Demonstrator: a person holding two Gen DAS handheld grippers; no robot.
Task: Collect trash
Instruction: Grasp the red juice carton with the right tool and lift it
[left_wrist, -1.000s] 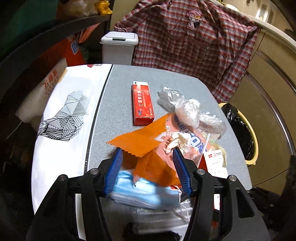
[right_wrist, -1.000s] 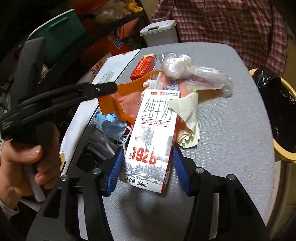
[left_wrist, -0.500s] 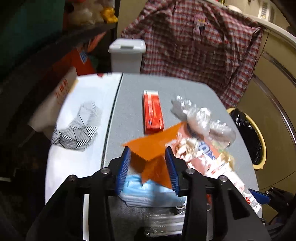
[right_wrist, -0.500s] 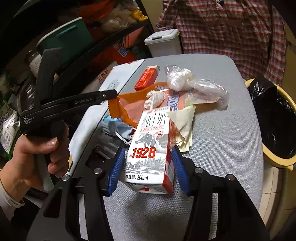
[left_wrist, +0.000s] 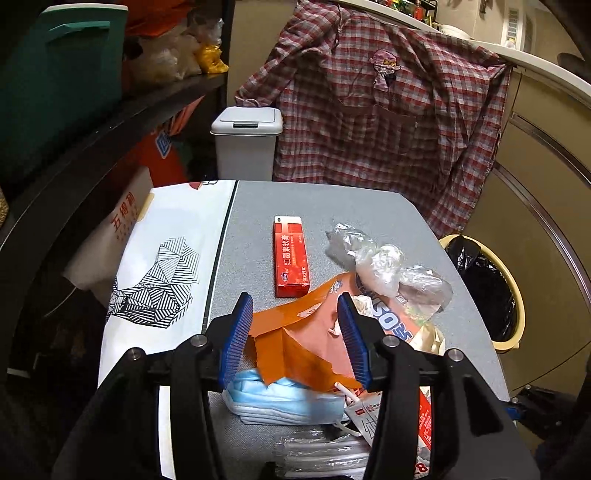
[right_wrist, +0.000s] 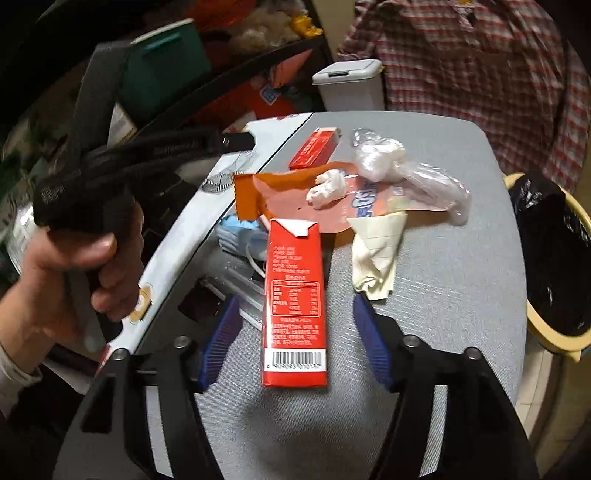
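Trash lies piled on a grey table (left_wrist: 332, 206): an orange wrapper (left_wrist: 299, 332), a blue face mask (left_wrist: 280, 398), a red box (left_wrist: 291, 258), crumpled clear plastic (left_wrist: 384, 262) and a red milk carton (right_wrist: 293, 306). My left gripper (left_wrist: 295, 332) is open, its jaws above and either side of the orange wrapper. My right gripper (right_wrist: 295, 343) is open, with the carton lying flat on the table between its jaws, apart from both pads. The wrapper (right_wrist: 295, 192), a white tissue wad (right_wrist: 327, 188) and folded cream paper (right_wrist: 376, 254) lie beyond the carton.
A yellow bin with a black liner (right_wrist: 550, 258) stands right of the table, also in the left wrist view (left_wrist: 487, 288). A white lidded bin (left_wrist: 245, 144) and a plaid shirt (left_wrist: 388, 110) are behind. A white printed cloth (left_wrist: 166, 258) covers the table's left.
My right gripper opened and let go of the milk carton, which now lies on its side on the table. My left gripper pulled back and up, and its jaws stand wider than half a second ago.
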